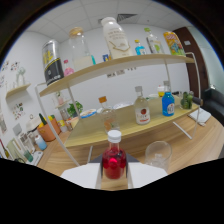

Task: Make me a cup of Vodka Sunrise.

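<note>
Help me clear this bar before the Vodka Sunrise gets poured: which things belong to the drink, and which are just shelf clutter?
For the drink:
- red syrup bottle, between the gripper fingers
- empty glass beside it
- clear bottle, red label

Just lying about:
- blue bottle
- black can
- orange pot

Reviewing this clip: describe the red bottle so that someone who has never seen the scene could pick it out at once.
Find the two-tier wooden shelf against the white wall; ahead of it lies the wooden table. The red bottle stands there, right at the claw, beside an empty clear glass. Unlike the shelf's clear and blue bottles, it is small and round-bodied, with red liquid and a white cap.
</note>
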The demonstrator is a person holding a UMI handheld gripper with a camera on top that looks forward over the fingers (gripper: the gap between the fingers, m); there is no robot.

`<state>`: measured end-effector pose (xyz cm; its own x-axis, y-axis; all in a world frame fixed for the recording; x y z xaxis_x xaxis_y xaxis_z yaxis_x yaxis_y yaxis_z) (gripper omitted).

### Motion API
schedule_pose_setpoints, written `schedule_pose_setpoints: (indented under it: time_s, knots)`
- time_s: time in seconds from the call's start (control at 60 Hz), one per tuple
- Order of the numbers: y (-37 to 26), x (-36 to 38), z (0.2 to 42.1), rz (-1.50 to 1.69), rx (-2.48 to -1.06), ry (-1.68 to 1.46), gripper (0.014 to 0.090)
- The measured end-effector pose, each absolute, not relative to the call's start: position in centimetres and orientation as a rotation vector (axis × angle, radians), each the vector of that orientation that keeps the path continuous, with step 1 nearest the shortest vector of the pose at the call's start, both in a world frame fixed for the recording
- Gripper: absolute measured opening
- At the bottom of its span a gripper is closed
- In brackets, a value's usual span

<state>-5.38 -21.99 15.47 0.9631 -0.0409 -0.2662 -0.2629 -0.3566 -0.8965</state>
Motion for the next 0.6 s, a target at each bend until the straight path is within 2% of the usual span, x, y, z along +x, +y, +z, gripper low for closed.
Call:
schedule_pose_setpoints:
  time_s: [0.183, 0.333, 0.6]
  knots:
    - [-21.6, -5.7, 16.1, 0.715, -1.837, 0.605, 0.0341]
    - [-20.9, -5.2, 18.4, 1.135, -1.6, 0.929, 0.0343]
    - [-20.3, -3.4, 19.9, 1.629, -1.197, 1.328, 0.034]
